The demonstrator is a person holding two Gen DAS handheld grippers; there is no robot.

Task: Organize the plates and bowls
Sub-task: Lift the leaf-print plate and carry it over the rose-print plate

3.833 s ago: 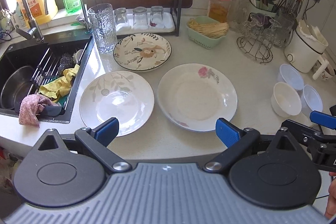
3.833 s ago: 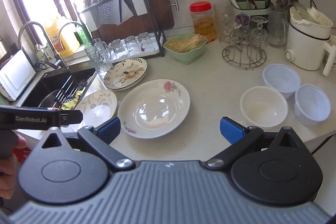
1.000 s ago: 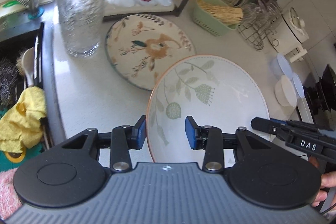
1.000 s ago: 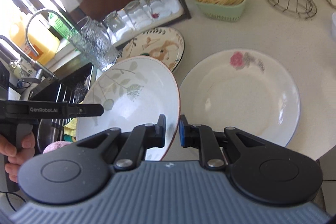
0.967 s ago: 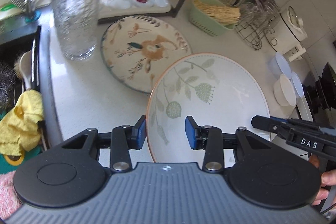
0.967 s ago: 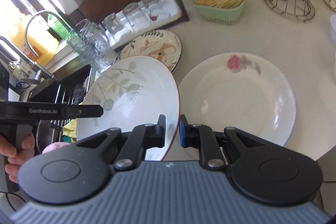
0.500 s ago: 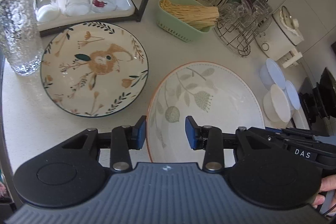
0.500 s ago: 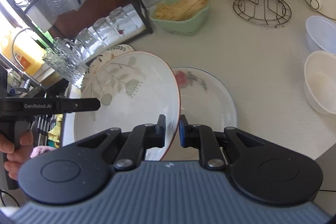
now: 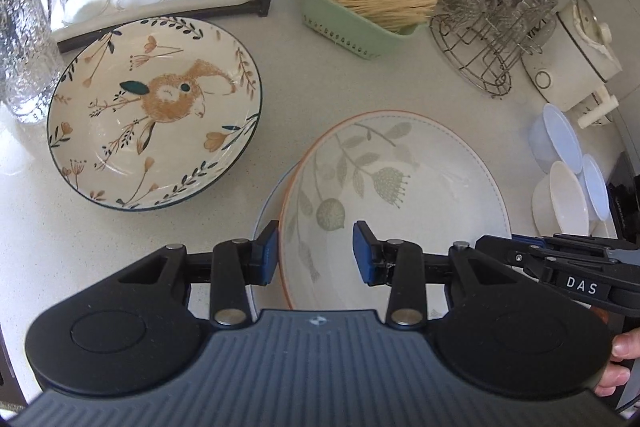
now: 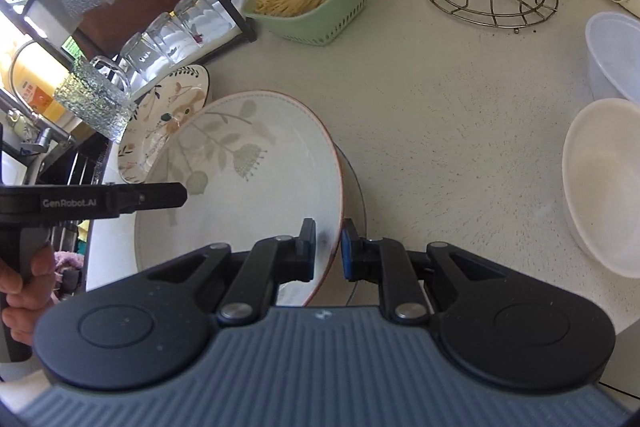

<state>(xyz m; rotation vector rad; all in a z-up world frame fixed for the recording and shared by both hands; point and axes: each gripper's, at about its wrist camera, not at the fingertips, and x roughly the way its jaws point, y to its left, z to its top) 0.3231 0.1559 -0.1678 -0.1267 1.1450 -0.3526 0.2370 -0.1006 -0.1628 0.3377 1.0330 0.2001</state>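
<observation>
step: stacking | right gripper point(image 10: 327, 245) clamped on leaf plate point(image 10: 256, 183) rim at 5 o'clock | left gripper point(image 9: 315, 253) straddling rim, contact unclear | plate tilted above blue-rimmed plate point(image 9: 268, 203) for nesting

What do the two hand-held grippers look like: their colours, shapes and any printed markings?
Both look alike: the left hand-held gripper and the right hand-held gripper each have a ribbed grey-blue body, two round black discs, black finger links with silver pivot screws, and blue pads. White lettering on the sides reads "GenRobot.AI" on the left one, "DAS" on the right. No sleeves or cables are clearly visible.
</observation>
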